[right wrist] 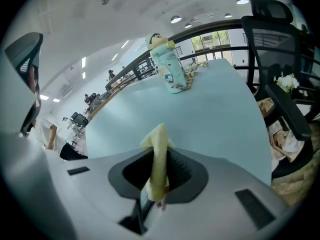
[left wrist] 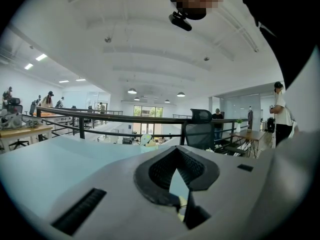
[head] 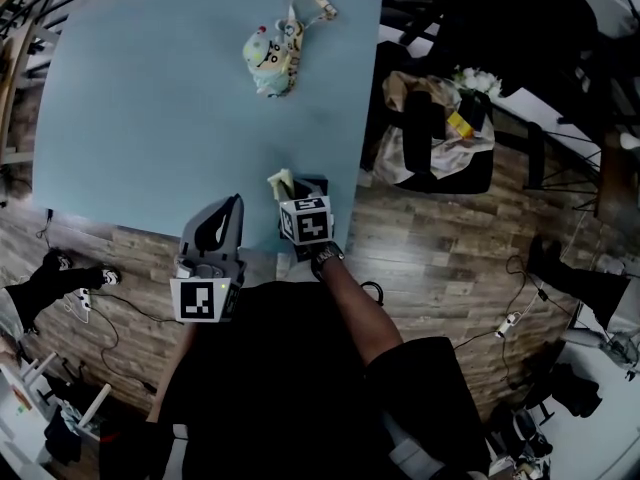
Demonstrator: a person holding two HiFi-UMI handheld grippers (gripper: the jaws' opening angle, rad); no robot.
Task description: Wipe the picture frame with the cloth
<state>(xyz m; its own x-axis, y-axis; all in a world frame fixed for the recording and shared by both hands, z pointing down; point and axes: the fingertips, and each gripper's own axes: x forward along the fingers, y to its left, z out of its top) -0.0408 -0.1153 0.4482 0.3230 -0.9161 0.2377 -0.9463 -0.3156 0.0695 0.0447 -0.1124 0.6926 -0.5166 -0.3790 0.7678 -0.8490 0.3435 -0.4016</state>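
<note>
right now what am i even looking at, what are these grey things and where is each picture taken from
A person is holding two hand-held grippers, which are simple two-jaw pincers. The head view comes from a camera on the person's head, looking down. The other two come from cameras riding on each gripper. On the blue table sits a patterned bottle with a strap. The right gripper pinches a yellow cloth. The left gripper has its jaws closed, seemingly on nothing. No picture frame shows in any view.
</note>
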